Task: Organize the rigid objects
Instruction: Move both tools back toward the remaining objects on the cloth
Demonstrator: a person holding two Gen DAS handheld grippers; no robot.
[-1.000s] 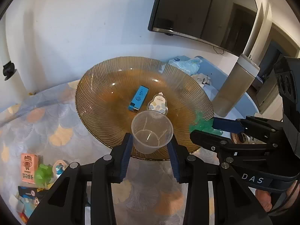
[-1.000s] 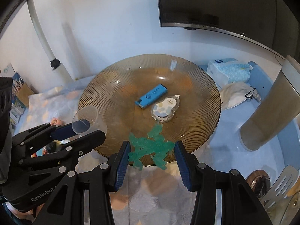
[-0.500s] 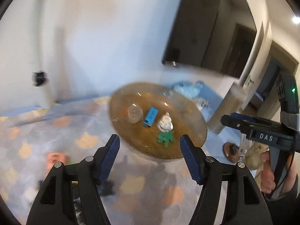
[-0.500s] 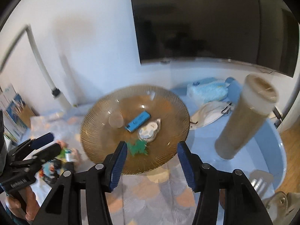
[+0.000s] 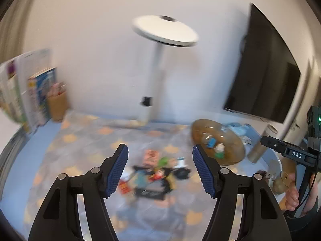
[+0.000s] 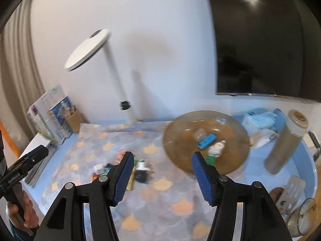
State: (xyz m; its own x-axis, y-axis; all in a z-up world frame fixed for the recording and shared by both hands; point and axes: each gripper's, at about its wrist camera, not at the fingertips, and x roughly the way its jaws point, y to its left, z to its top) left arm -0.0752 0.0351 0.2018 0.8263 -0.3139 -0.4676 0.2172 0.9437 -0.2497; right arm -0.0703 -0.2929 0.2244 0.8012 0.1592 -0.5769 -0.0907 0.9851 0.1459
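An amber ribbed glass bowl point(image 6: 184, 132) stands on the patterned table cloth; it also shows in the left wrist view point(image 5: 234, 140). In it lie a clear plastic cup point(image 6: 199, 135), a blue flat case point(image 6: 206, 140), a white round item point(image 6: 217, 147) and a green piece point(image 6: 211, 159). A blurred heap of small objects point(image 5: 158, 172) lies left of the bowl, seen too in the right wrist view point(image 6: 128, 168). My left gripper point(image 5: 160, 170) is open and empty, high above the heap. My right gripper point(image 6: 161, 176) is open and empty, raised before the bowl.
A white lamp post point(image 6: 120, 92) stands at the back wall, books point(image 6: 50, 116) at the back left. A tall grey canister point(image 6: 284, 144), a tissue pack point(image 6: 258, 120), a spatula point(image 6: 291, 190) and a glass lid point(image 6: 303, 217) are at the right. A dark screen point(image 6: 260, 40) hangs above.
The left gripper let go of the clear cup and the right let go of the green piece; both lie in the bowl. Both grippers have opened and pulled back and up, left swinging leftward.
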